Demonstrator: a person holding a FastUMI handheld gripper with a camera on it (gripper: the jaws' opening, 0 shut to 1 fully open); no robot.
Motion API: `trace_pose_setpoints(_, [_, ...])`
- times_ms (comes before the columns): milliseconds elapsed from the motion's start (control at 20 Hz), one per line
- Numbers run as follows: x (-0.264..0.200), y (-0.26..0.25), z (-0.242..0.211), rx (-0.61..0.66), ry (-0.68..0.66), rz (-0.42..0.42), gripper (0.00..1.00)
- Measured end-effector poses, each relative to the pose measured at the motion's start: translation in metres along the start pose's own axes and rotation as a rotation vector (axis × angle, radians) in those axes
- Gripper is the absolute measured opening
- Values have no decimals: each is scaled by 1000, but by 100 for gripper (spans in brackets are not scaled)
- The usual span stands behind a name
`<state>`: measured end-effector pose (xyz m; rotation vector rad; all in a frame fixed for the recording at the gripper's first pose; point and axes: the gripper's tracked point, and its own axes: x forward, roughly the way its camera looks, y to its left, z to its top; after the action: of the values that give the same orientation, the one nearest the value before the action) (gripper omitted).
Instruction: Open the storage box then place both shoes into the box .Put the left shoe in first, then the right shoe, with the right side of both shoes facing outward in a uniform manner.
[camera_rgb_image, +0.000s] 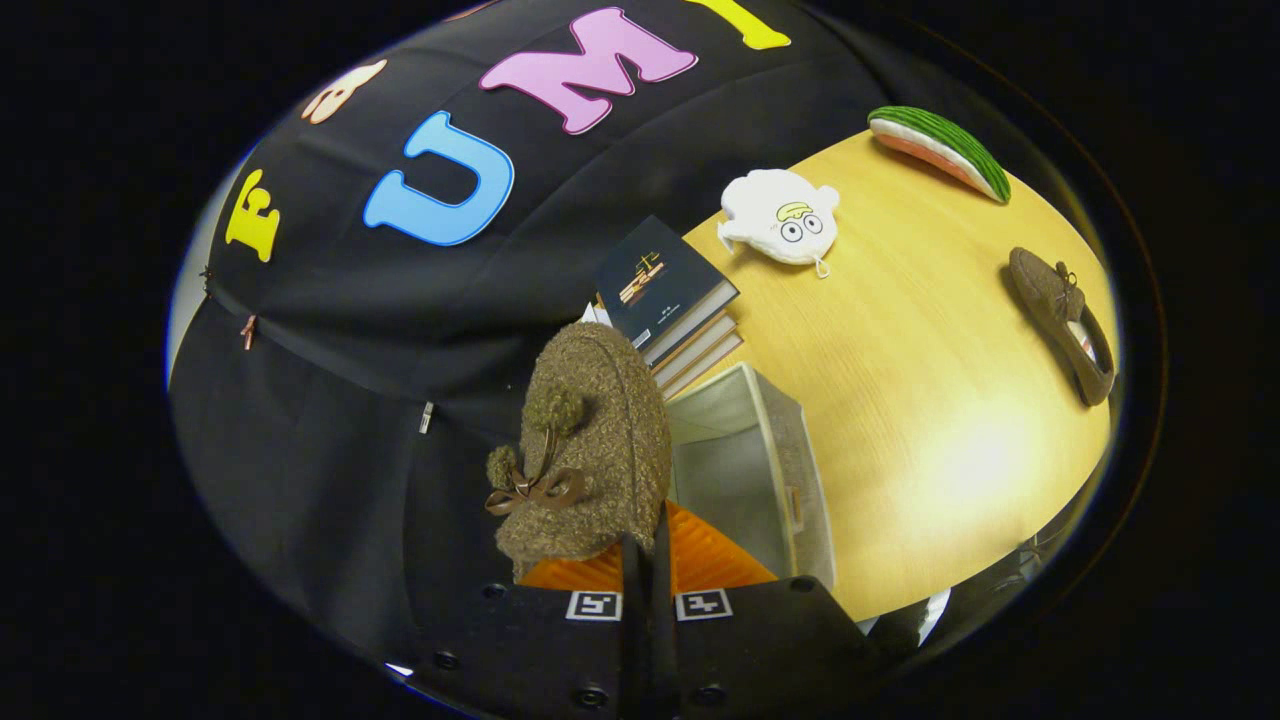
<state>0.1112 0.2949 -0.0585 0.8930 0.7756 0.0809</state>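
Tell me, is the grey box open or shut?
Open. The storage box has no lid on top, and its bare inside walls show. The gripper holds a fuzzy brown shoe beside it.

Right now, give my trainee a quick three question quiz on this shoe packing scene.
1. True or false: the fingers grip a fuzzy brown shoe.
2. Is the storage box open or closed?
3. Which lies nearest the second shoe on the table: A books, B watermelon slice toy, C box?

Key: 1 true. 2 open. 3 B.
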Motion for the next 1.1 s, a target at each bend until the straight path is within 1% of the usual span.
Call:
trace_pose_setpoints(350, [50, -14, -51, 5, 59, -88, 5])
trace_pose_setpoints(450, [60, -17, -54, -17, 54, -111, 5])
trace_pose_setpoints(550, [73, -22, -58, -8, 72, -143, 5])
trace_pose_setpoints(650, [82, -18, -60, 28, 91, -139, 6])
trace_pose_setpoints(750, [89, -10, -62, 30, 90, -116, 10])
trace_pose_setpoints(800, [94, -4, -71, 21, 119, -96, 28])
trace_pose_setpoints(900, [94, -2, -94, -34, 202, -86, 63])
trace_pose_setpoints(1000, [89, 12, -97, -75, 199, -30, 99])
trace_pose_setpoints(1100, [82, 20, -93, -106, 197, 2, 98])
